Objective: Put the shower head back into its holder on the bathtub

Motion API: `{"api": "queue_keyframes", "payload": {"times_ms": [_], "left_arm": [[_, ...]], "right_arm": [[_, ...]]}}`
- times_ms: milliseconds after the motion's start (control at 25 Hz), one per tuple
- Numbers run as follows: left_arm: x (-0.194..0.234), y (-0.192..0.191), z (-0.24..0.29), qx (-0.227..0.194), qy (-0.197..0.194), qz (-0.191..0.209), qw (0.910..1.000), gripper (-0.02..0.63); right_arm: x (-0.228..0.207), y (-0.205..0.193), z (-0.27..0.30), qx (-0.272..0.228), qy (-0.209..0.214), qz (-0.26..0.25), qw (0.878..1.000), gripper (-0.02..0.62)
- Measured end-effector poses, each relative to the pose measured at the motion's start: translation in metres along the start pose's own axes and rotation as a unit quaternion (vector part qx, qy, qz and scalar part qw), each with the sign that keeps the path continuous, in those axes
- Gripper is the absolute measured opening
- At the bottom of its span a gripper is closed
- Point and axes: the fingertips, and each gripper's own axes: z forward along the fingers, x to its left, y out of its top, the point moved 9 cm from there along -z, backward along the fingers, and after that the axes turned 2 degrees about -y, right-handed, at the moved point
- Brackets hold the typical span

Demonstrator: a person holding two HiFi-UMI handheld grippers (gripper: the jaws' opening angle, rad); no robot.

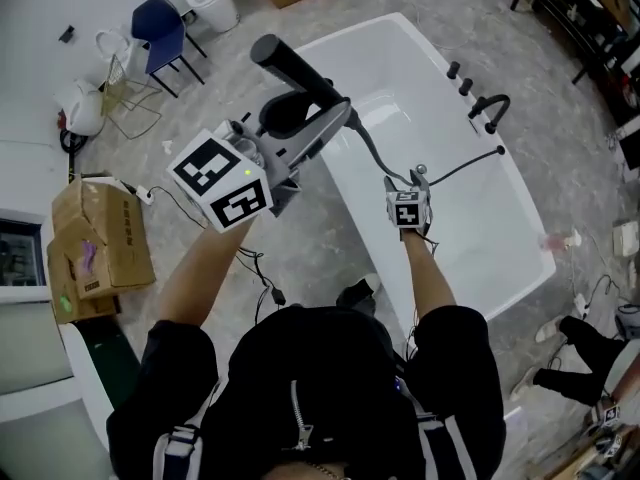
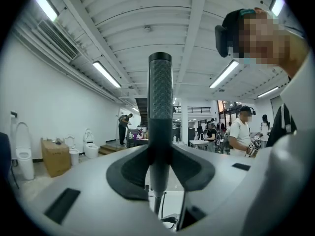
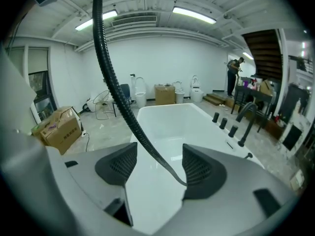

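Head view: left gripper [image 1: 318, 128] is held up near the left rim of the white bathtub [image 1: 400, 30], its fingers [image 2: 133, 168] clamped on the handle of the black shower head [image 1: 290, 68], which stands upright between them in the left gripper view. Right gripper [image 1: 407, 180] is over the tub's near-left rim, fingers [image 3: 118, 166] apart, with the black hose [image 3: 118, 97] running loose between them, close to the right one. Black faucet [image 1: 489, 108] and knobs [image 1: 459, 77] sit on the far-right rim, well apart from the shower head.

Glossy tub [image 1: 432, 133], matt blk shower head [image 2: 160, 97]
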Motion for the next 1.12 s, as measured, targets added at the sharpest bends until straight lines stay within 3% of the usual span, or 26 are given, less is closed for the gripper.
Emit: {"api": "queue_keyframes", "payload": {"times_ms": [280,640,760,800,840,1040,1080,1120], "left_arm": [[0.027,0.022,-0.058,-0.031,0.050,-0.022,0.9980,0.152],[0.072,0.038,-0.142,-0.055,0.136,-0.026,0.9888,0.152],[0.080,0.040,-0.161,-0.064,0.155,-0.030,0.9854,0.152],[0.083,0.040,-0.167,-0.067,0.158,-0.031,0.9846,0.152],[0.085,0.040,-0.173,-0.068,0.160,-0.033,0.9842,0.152],[0.090,0.031,-0.178,-0.050,0.164,-0.028,0.9847,0.152],[0.090,0.030,-0.175,-0.046,0.164,-0.025,0.9851,0.152],[0.090,0.029,-0.173,-0.045,0.162,-0.024,0.9854,0.152]], "right_arm": [[0.039,0.034,0.024,-0.018,0.013,-0.040,0.999,0.260],[0.017,0.042,0.054,0.010,-0.025,-0.011,1.000,0.228],[0.005,0.052,0.053,0.011,-0.037,-0.011,0.999,0.127],[0.005,0.056,0.052,0.006,-0.039,-0.009,0.999,0.043],[0.006,0.060,0.050,0.000,-0.041,-0.007,0.999,0.008],[0.014,0.064,0.044,-0.011,-0.027,-0.026,0.999,0.008],[0.019,0.059,0.045,-0.011,-0.014,-0.039,0.999,0.018],[0.026,0.053,0.045,-0.009,0.002,-0.054,0.999,0.067]]}}
